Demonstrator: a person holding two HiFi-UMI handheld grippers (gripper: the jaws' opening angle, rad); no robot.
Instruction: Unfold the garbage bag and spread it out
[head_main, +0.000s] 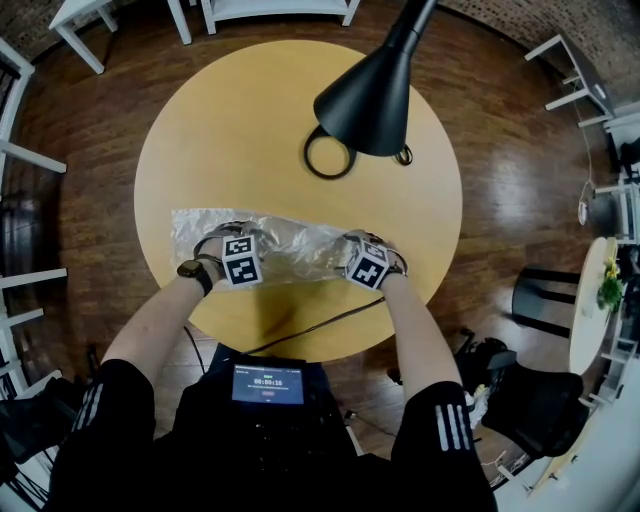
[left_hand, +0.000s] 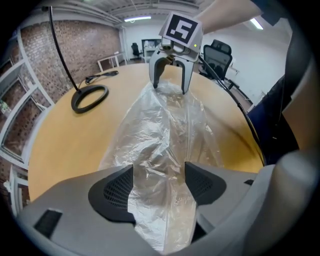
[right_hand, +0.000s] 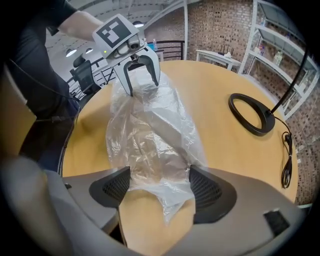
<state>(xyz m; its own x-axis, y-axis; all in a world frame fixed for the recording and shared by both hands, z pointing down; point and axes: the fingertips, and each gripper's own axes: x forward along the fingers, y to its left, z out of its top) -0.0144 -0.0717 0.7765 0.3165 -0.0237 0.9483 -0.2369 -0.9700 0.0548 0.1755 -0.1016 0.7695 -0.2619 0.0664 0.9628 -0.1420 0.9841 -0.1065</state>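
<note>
Your garbage bag (head_main: 270, 240) lies as a crumpled clear band across the middle of the head view, on the near half of the round wooden table (head_main: 250, 120). Your left gripper (left_hand: 159, 182) is down on the bag left of centre. Its jaws stand apart, and loose film is bunched between the pads without being clamped. Your right gripper (right_hand: 156, 186) is at the bag's right end with its jaws wide. A ragged tail of film lies between them over bare tabletop, and nothing is pinched.

The black lamp shade (head_main: 370, 95) hangs in the upper centre-right of the head view and hides part of the tabletop behind it. The lamp's ring base (head_main: 328, 155) rests on the table beyond the bag and clear of it. A dark cable (head_main: 320, 325) crosses the table's near edge at lower centre. A small screen (head_main: 268, 384) sits at your chest at the bottom of the frame.
</note>
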